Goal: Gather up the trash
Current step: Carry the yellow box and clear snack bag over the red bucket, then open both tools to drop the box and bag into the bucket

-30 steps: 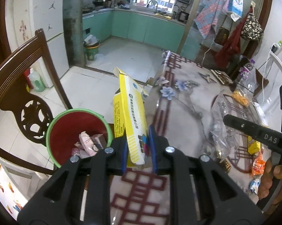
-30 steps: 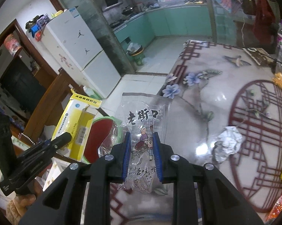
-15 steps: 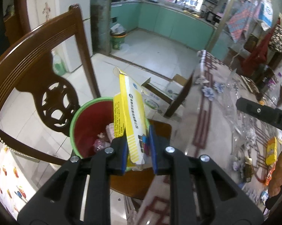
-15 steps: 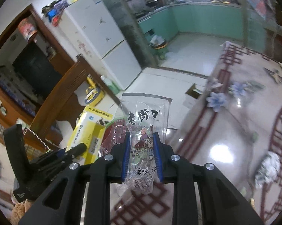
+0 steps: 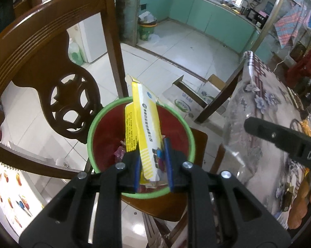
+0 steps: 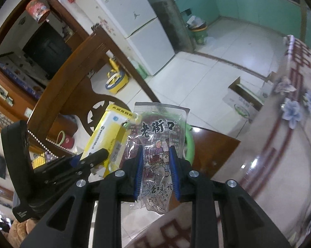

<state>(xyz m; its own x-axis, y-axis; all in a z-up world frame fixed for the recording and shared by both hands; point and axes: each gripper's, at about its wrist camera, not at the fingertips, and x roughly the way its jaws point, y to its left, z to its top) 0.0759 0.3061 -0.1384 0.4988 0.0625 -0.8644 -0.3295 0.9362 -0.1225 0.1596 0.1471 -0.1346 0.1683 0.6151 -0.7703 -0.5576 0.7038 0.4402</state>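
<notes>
Above red bin (image 5: 177, 124): left tongs (image 5: 152, 166) clamping yellow carton (image 5: 147, 130), right tongs (image 6: 156, 170) clamping clear wrapper (image 6: 159, 136).

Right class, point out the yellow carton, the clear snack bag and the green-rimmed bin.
yellow carton (image 5: 148, 132), left wrist view, its yellow front face.
clear snack bag (image 6: 158, 128), right wrist view, its printed upper half.
green-rimmed bin (image 5: 91, 128), left wrist view, its left rim.

My left wrist camera looks forward along my left gripper (image 5: 152, 165), angled steeply down and close over the green-rimmed bin (image 5: 97, 122) on the wooden chair (image 5: 42, 62). My right wrist camera looks along my right gripper (image 6: 156, 169), from further right, facing the same chair (image 6: 77, 76). Both views share the bin (image 6: 189, 142), tiled floor (image 5: 188, 47) and table edge (image 5: 256, 111).
</notes>
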